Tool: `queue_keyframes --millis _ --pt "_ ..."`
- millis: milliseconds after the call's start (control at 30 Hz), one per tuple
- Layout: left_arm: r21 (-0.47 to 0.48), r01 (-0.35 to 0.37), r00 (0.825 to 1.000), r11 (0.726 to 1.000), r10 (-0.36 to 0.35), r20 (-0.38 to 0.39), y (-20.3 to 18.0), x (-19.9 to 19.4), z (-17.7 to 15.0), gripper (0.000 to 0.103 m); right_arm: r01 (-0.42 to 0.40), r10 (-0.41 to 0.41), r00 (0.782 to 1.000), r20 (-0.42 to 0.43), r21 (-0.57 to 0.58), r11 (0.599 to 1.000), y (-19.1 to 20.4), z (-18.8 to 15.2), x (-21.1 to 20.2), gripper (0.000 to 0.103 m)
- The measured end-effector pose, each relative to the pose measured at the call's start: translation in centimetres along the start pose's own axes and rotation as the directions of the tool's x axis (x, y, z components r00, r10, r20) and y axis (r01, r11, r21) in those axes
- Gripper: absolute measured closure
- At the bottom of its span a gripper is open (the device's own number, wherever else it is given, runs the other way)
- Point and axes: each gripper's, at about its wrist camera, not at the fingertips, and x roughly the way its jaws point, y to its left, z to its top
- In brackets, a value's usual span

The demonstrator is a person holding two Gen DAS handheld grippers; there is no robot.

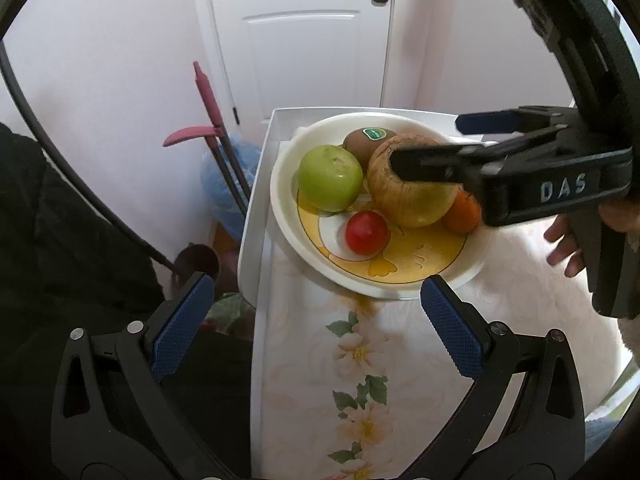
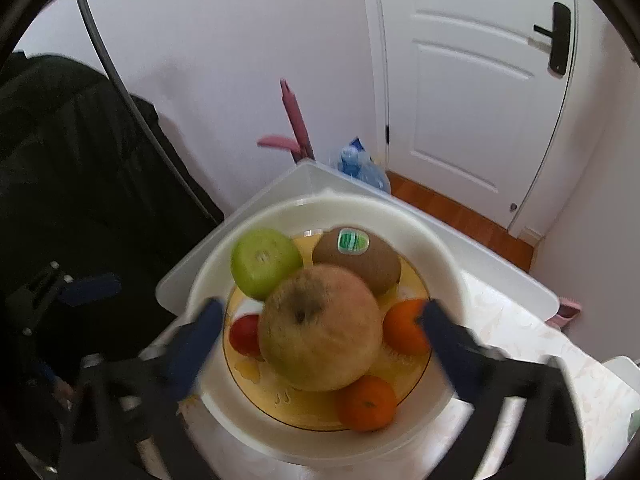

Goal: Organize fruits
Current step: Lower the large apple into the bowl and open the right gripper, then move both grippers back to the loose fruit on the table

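A white bowl (image 2: 320, 210) with a yellow-patterned base sits on the bench (image 1: 320, 360), which wears a floral cloth, and holds a large yellowish-brown apple (image 2: 320, 328) in the middle, a green apple (image 2: 264, 260), a stickered kiwi (image 2: 360, 258), a small red fruit (image 2: 244, 334) and two oranges (image 2: 404, 328) (image 2: 368, 404). The right gripper (image 2: 320, 314) hangs over the bowl with its jaws spread wide to either side of the large apple, not pressing on it. The left gripper (image 1: 316, 300) waits at the bowl's near rim, jaws spread and holding nothing.
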Motion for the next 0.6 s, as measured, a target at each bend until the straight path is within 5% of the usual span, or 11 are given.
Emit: queue_keyframes --millis 600 --pt "0.036 -0.022 0.999 0.999 0.021 0.049 -1.0 -3.9 1.0 0.000 0.059 -0.060 0.998 0.014 0.032 0.998 0.3 -0.5 -5.1 0.000"
